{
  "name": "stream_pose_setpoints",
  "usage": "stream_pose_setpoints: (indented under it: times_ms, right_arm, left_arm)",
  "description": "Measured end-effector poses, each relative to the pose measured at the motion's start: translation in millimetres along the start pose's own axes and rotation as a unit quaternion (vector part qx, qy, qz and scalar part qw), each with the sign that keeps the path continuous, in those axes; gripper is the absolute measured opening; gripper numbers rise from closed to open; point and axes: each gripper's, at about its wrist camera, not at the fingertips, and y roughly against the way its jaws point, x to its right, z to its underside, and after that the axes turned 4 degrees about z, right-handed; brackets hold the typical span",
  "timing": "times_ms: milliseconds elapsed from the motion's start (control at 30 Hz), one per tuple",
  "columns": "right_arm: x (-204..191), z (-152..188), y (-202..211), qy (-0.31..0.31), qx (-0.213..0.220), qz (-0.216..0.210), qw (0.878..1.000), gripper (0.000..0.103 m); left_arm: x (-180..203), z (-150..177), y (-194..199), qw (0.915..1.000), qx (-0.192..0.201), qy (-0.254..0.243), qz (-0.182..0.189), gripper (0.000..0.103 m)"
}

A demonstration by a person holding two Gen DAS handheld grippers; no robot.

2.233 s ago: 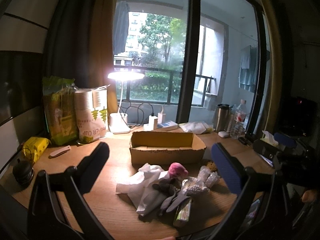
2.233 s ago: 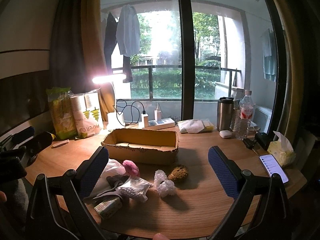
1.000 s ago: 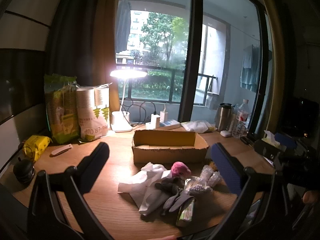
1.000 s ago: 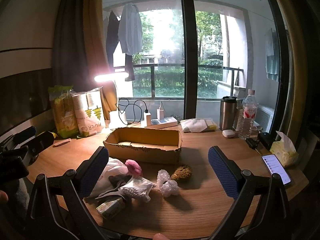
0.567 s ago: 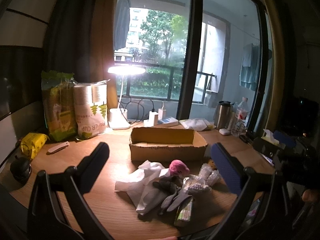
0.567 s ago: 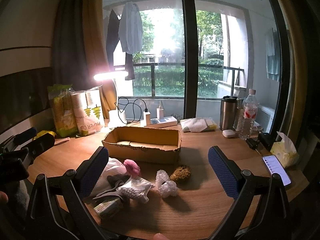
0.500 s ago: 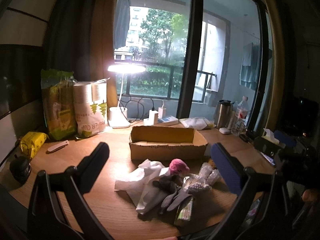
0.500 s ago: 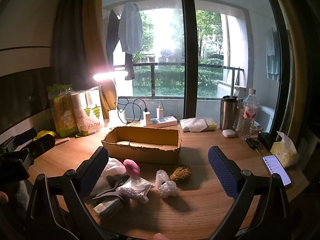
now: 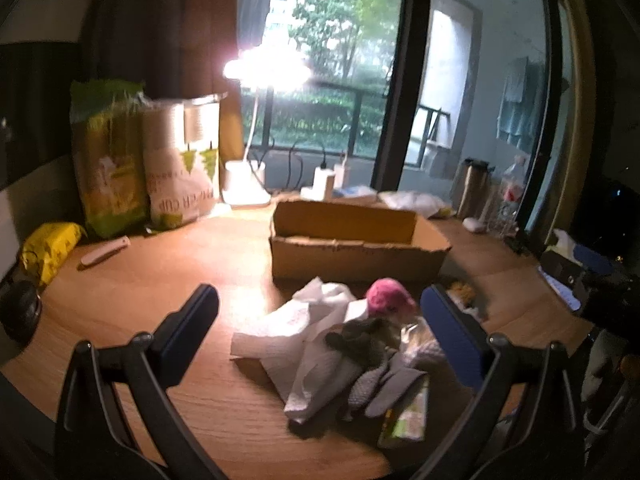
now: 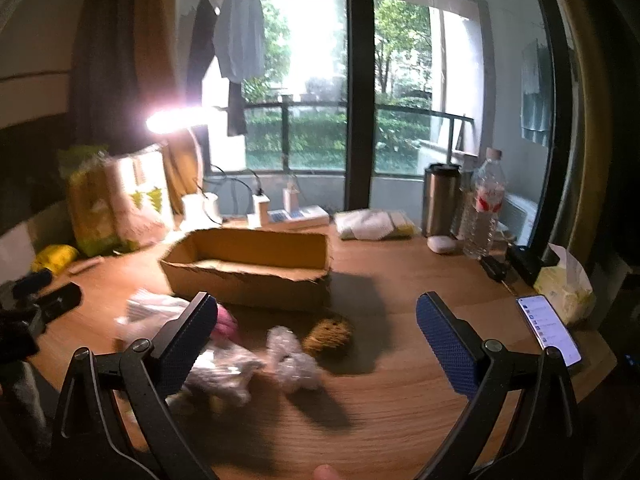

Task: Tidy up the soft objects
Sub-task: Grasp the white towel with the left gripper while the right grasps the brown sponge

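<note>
A heap of soft things lies on the wooden table in front of an open cardboard box (image 9: 356, 240) (image 10: 248, 268): white tissue (image 9: 304, 332), a pink ball (image 9: 386, 298), a grey glove (image 9: 368, 340) and a small packet (image 9: 408, 416). In the right wrist view a crumpled plastic wad (image 10: 292, 356) and a brown scrubby ball (image 10: 328, 334) lie to the heap's right. My left gripper (image 9: 320, 336) hangs open just above the tissue. My right gripper (image 10: 316, 340) stands open over the plastic wad. Neither holds anything.
A lit desk lamp (image 9: 248, 184), paper-cup bags (image 9: 176, 168), a yellow pouch (image 9: 48, 248) and a white knife (image 9: 104, 252) stand at the left. A steel flask (image 10: 440, 200), water bottle (image 10: 484, 208), phone (image 10: 548, 328) and tissue pack (image 10: 564, 284) crowd the right edge.
Both grippers have dropped and moved forward toward the heap, so the box and soft things look nearer. The right view is motion-blurred. Both stay open.
</note>
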Motion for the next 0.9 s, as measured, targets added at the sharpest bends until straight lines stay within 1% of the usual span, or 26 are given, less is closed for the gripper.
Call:
stream_pose_setpoints:
  times_ms: [133, 200, 500, 567, 633, 733, 800, 867, 900]
  right_arm:
    - [8, 8, -27, -0.004, -0.029, 0.012, 0.999, 0.101]
    - [10, 10, -39, -0.002, -0.040, 0.016, 0.999, 0.101]
    - [17, 12, -87, -0.002, -0.074, 0.023, 0.997, 0.101]
    - [19, 12, -96, -0.002, -0.083, 0.023, 0.996, 0.101]
    - [19, 12, -105, -0.005, -0.094, 0.022, 0.995, 0.101]
    - [22, 13, -120, -0.010, -0.109, 0.018, 0.994, 0.101]
    - [24, 14, -130, -0.015, -0.120, 0.015, 0.993, 0.101]
    - [24, 14, -140, -0.019, -0.131, 0.008, 0.991, 0.101]
    - [23, 15, -144, -0.021, -0.137, 0.004, 0.990, 0.101]
  left_arm:
    - [-10, 6, -29, 0.9995, -0.028, 0.010, -0.004, 0.102]
    - [-14, 6, -38, 0.9992, -0.037, 0.012, -0.006, 0.102]
    - [-30, 6, -80, 0.9968, -0.074, 0.021, -0.019, 0.101]
    - [-32, 5, -90, 0.9958, -0.086, 0.025, -0.018, 0.093]
    - [-35, 5, -103, 0.9942, -0.102, 0.029, -0.019, 0.089]
    - [-36, 3, -120, 0.9917, -0.124, 0.030, -0.015, 0.088]
    - [-37, 3, -127, 0.9901, -0.136, 0.031, -0.009, 0.085]
    - [-39, 3, -134, 0.9883, -0.148, 0.038, -0.002, 0.073]
    - [-41, 4, -138, 0.9869, -0.155, 0.044, 0.005, 0.070]
